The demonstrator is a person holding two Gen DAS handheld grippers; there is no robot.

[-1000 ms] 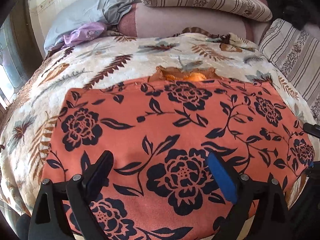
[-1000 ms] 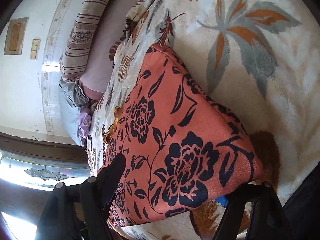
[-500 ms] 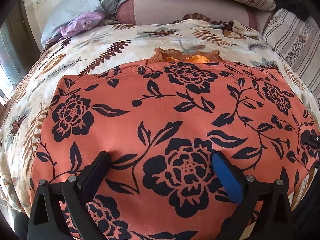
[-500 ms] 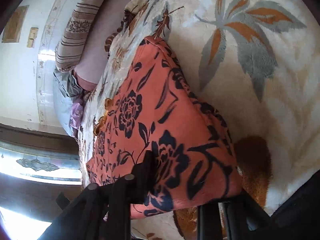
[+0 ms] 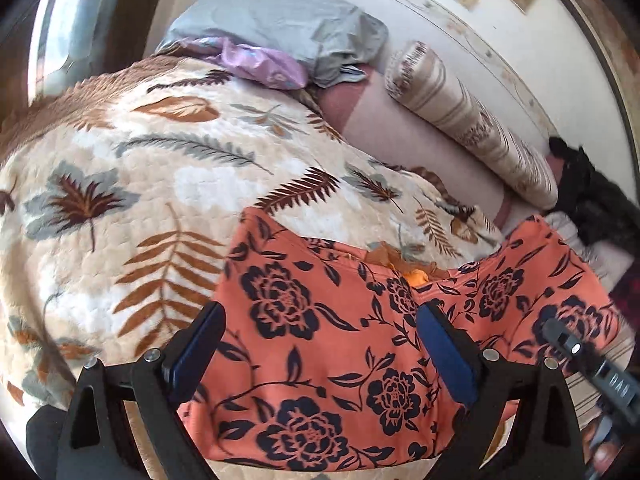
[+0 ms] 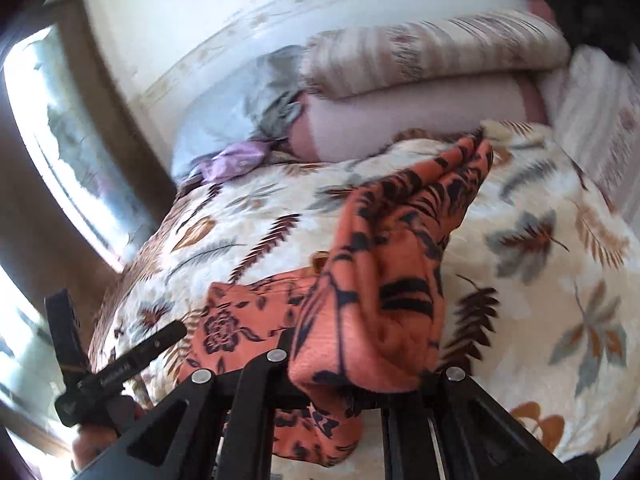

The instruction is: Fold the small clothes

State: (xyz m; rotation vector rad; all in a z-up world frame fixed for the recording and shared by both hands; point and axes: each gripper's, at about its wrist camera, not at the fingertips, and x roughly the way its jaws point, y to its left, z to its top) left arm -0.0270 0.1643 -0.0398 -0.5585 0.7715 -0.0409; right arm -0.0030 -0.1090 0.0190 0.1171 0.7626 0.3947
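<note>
An orange garment with black flowers lies on the leaf-patterned blanket. My left gripper hovers over its left part. Its jaws are wide and closing slightly; cloth lies under the gap, and the pads do not press it. My right gripper is shut on the garment's right edge. It holds a bunched fold up off the blanket, draping toward the pillows. The right gripper shows at the right of the left wrist view, and the left gripper at the lower left of the right wrist view.
A grey pillow, a purple cloth, a pink bolster and a striped bolster line the bed's head against the wall. A black item sits at the far right. A window is to the left.
The right gripper has shut on the garment's right edge, rolled and risen, lifting that side into a fold. The left gripper has rolled and shifted toward the garment's left part, staying open.
</note>
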